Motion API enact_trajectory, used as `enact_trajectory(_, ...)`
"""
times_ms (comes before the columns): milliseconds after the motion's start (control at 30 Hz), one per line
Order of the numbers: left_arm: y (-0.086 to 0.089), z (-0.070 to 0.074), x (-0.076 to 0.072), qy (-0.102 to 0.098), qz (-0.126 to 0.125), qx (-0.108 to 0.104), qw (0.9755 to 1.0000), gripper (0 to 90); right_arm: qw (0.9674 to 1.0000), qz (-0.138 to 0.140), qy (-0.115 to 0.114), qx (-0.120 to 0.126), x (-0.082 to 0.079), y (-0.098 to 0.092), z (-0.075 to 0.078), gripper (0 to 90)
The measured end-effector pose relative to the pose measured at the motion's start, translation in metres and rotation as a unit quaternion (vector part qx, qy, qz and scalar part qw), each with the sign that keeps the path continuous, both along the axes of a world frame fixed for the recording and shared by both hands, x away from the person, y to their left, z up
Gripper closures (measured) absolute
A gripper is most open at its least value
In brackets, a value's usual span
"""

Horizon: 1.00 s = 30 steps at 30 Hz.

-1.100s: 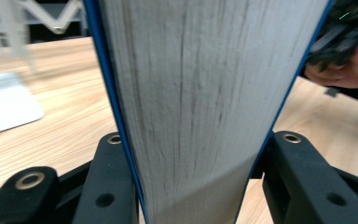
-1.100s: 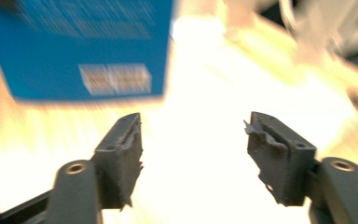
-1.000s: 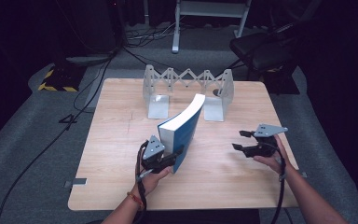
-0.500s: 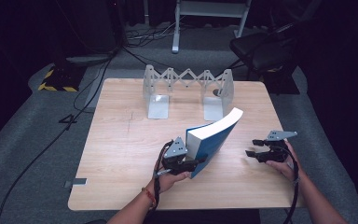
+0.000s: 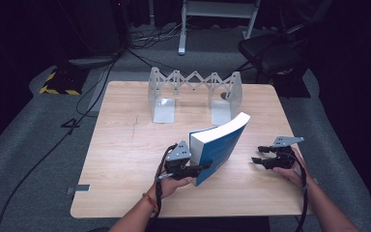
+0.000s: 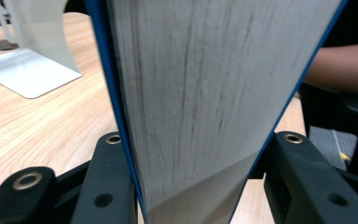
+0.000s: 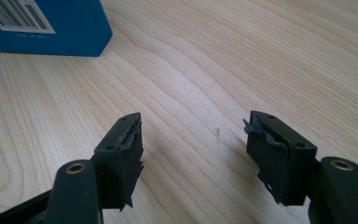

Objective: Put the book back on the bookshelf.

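High view: left gripper [image 5: 186,164] jaws clamp book [image 5: 218,145]; right gripper [image 5: 270,158] jaws apart, closing, bare table [image 5: 125,145] between.

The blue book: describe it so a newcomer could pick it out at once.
On the wooden table, in front of the white folding book rack, the blue book stands tilted, clamped in the left gripper. It is the sole blue thing, with thick white page edges.

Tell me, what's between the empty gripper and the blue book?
Nothing but bare wooden table. In the high view the right gripper sits apart from the blue book, and the right gripper view shows plain wood before its open jaws.
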<state>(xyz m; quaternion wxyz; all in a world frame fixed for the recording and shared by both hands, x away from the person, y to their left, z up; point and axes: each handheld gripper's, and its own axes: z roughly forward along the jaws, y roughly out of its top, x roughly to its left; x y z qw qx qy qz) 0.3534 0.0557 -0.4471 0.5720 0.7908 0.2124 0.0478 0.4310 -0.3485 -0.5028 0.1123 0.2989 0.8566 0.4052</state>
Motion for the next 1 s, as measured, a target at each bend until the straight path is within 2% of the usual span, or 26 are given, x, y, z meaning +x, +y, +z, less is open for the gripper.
enact_trajectory(100, 0.003, 0.001, -0.001, -0.001, -0.008, 0.005, 1.0000, 58.5, 0.9996, 0.003, -0.018, -0.021, -0.002, 0.004, -0.001, 32.3)
enact_trajectory(133, 0.005, 0.002, -0.001, 0.000, -0.011, 0.010, 0.9999, 58.5, 0.9995, -0.004, -0.017, -0.027, -0.003, 0.008, 0.000, 29.0)
enact_trajectory(233, 0.009, 0.003, -0.001, 0.005, -0.012, 0.011, 0.9999, 58.5, 0.9994, -0.005, -0.019, -0.028, -0.003, 0.011, -0.001, 28.2)
enact_trajectory(433, 0.021, 0.005, 0.000, 0.014, -0.032, 0.021, 0.9992, 58.2, 0.9992, -0.022, -0.016, -0.028, -0.001, 0.014, -0.001, 25.4)
enact_trajectory(500, 0.023, 0.005, 0.000, 0.013, -0.036, 0.026, 0.9989, 58.2, 0.9994, -0.003, -0.013, -0.031, -0.001, 0.014, 0.000, 23.0)
enact_trajectory(533, 0.023, 0.005, 0.000, 0.013, -0.036, 0.026, 0.9989, 58.3, 0.9994, -0.003, -0.013, -0.031, -0.001, 0.014, 0.000, 23.0)
enact_trajectory(567, 0.024, 0.006, 0.000, 0.011, -0.040, 0.031, 0.9987, 58.3, 0.9995, 0.009, -0.011, -0.029, -0.001, 0.014, -0.001, 18.9)
enact_trajectory(633, 0.025, 0.005, 0.000, 0.011, -0.042, 0.033, 0.9985, 58.2, 0.9989, 0.036, -0.010, -0.030, -0.002, 0.018, -0.001, 19.6)
enact_trajectory(767, 0.027, 0.003, 0.000, 0.005, -0.041, 0.035, 0.9985, 58.0, 0.9978, 0.060, -0.012, -0.024, -0.004, 0.024, 0.000, 23.0)
enact_trajectory(867, 0.027, 0.002, -0.002, 0.003, -0.034, 0.036, 0.9988, 58.0, 0.9973, 0.072, -0.013, 0.003, -0.004, 0.029, 0.003, 25.4)
enact_trajectory(967, 0.027, 0.002, -0.003, -0.004, -0.030, 0.040, 0.9987, 58.2, 0.9955, 0.086, -0.035, 0.021, -0.006, 0.038, 0.018, 26.9)
enact_trajectory(1000, 0.027, 0.002, -0.004, -0.008, -0.030, 0.044, 0.9986, 58.3, 0.9939, 0.095, -0.043, 0.034, -0.006, 0.042, 0.026, 27.5)
